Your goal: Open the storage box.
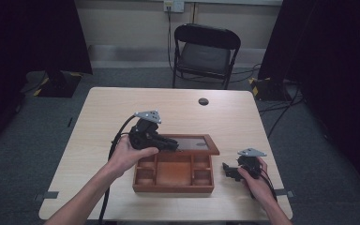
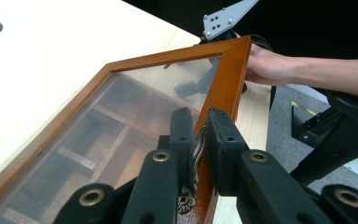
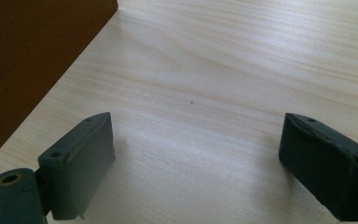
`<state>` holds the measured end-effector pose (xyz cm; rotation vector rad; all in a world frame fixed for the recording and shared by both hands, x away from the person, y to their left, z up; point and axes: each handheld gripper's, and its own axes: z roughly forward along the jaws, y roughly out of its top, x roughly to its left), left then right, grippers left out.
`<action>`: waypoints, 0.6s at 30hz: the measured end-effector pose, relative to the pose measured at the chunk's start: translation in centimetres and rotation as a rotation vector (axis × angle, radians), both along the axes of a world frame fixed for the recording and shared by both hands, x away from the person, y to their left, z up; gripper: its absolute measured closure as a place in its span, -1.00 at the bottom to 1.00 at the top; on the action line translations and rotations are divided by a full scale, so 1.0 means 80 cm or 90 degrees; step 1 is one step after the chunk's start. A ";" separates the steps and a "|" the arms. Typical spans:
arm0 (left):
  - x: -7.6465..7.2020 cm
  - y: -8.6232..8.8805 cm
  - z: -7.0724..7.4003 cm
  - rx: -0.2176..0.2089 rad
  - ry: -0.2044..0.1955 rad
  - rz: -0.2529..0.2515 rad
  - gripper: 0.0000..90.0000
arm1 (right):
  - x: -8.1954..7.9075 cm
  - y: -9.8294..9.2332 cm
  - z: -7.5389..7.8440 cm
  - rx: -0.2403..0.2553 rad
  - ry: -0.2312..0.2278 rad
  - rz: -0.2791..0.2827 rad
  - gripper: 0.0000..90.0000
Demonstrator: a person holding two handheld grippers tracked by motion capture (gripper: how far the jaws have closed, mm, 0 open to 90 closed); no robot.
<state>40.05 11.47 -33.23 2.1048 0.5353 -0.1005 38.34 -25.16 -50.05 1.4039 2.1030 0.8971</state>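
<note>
High view. Table [image 1: 122, 112]: pale wood, with a round grommet [image 1: 203, 101] near its far edge. Box [image 1: 173, 174]: brown wood, divided into compartments, set near the front edge at the middle of the table. Lid [image 1: 193, 142]: glass pane in a wooden frame, hinged along the far side and raised part-way over the box. Left gripper [image 1: 171, 145]: held in the left hand [image 1: 129, 157] just left of the box, its jaws reaching to the lid's front rail. Right gripper [image 1: 228, 170]: held in the right hand [image 1: 255, 180], low over the table just right of the box and apart from it. Chair [image 1: 206, 54]: black, folding, on the floor beyond the table.

Left gripper view. Left gripper [image 2: 199, 140]: jaws pressed together on the lid's [image 2: 226, 79] frame, pinching the rail where a small brass clasp [image 2: 186, 201] hung. Compartments [image 2: 98, 144] showed through the glass beneath. The right hand [image 2: 268, 67] showed past the lid's far corner.

Right gripper view. Right gripper [image 3: 196, 158]: jaws spread wide, bare table [image 3: 223, 74] between them, nothing held. A side of the box [image 3: 23, 56] stood at the upper left, apart from the jaws.
</note>
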 end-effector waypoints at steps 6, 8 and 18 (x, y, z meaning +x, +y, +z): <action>0.002 0.001 0.001 -0.001 0.000 -0.005 0.80 | 0.000 0.000 0.000 0.000 0.000 0.000 -0.79; 0.002 0.000 0.001 -0.002 -0.002 -0.006 0.80 | 0.000 0.000 0.000 0.000 0.000 0.000 -0.79; 0.006 0.000 0.006 0.002 -0.003 -0.006 0.81 | 0.000 0.000 0.000 0.001 0.001 0.000 -0.79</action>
